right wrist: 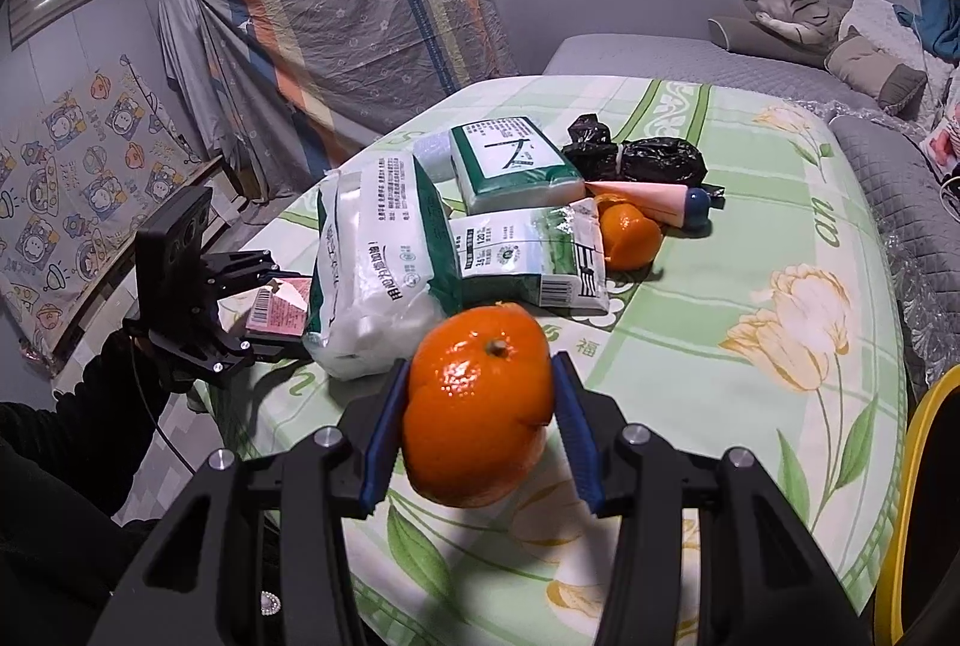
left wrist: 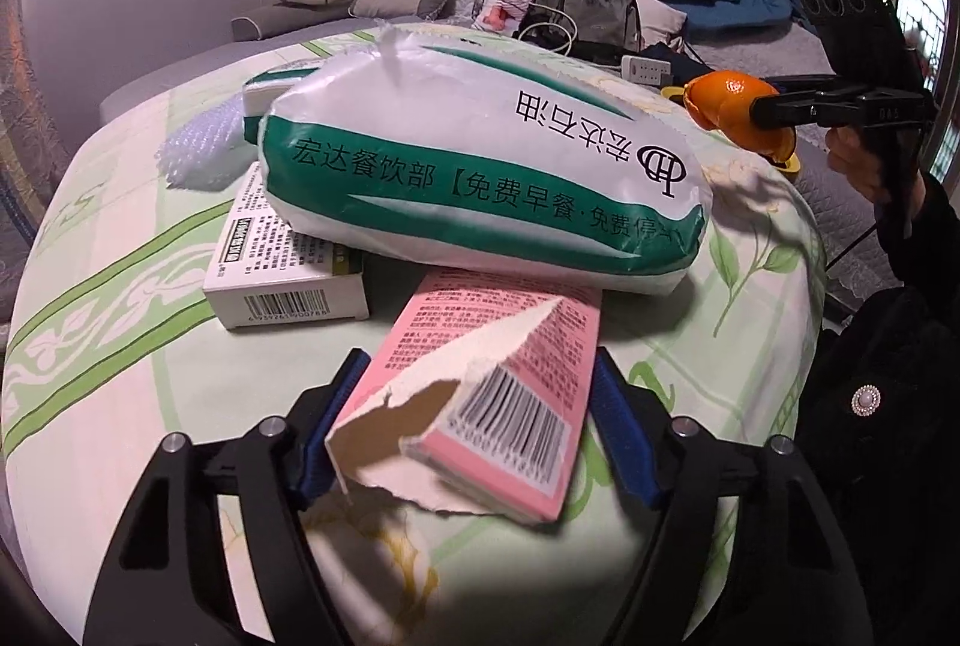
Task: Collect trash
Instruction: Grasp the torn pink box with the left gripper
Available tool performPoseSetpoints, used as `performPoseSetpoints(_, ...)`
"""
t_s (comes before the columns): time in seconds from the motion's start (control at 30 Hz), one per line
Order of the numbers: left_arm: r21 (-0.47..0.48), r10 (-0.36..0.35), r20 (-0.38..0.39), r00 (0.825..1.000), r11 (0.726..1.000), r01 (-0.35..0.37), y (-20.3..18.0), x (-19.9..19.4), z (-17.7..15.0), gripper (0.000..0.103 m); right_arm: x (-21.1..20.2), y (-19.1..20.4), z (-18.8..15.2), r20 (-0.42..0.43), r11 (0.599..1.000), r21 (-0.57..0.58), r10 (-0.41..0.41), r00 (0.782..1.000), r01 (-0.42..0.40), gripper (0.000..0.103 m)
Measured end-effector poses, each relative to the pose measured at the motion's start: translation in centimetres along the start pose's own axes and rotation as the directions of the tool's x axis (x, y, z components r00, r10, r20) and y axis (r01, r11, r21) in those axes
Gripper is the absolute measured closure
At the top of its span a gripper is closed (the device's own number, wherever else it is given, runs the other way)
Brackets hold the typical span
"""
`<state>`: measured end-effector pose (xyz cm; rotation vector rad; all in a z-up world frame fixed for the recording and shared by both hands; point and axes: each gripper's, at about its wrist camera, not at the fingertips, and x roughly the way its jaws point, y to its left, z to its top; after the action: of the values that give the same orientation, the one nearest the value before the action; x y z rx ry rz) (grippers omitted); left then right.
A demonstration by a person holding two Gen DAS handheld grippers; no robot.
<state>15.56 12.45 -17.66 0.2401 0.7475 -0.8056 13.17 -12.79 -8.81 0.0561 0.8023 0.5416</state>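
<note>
Bedroom, round table [left wrist: 120,250] in floral cloth. Left gripper [left wrist: 468,424] straddling torn pink box [left wrist: 498,376], jaws narrowing, maybe not pinching yet. Right gripper [right wrist: 474,424] clamping orange peel [right wrist: 480,406]. Tissue packs [right wrist: 384,250] lying farther back. Next: firm grip, then binning both.

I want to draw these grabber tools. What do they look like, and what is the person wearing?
Each gripper has black frame arms with silver bolts and two blue ribbed pads. On top sits a black box with round lenses, and a thin black cable hangs below. The person wears dark sleeves and a pearl button.
</note>
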Motion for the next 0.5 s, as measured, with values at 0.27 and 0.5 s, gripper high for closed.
performPoseSetpoints(0.27, -0.061, 0.073, 0.041, 0.997, 0.996, -0.070, -0.5, -3.9, -1.2, 0.047, -1.2, -0.2, -0.4, 0.025, 1.000, 0.022, 0.006, 1.000, -0.006, 0.059)
performPoseSetpoints(0.5, -0.123, 0.143, 0.185, 0.972, 0.985, -0.122, -1.9, -9.4, -0.5, 0.047, -1.7, -0.3, -0.3, 0.045, 0.999, 0.039, 0.008, 0.999, -0.010, 0.059)
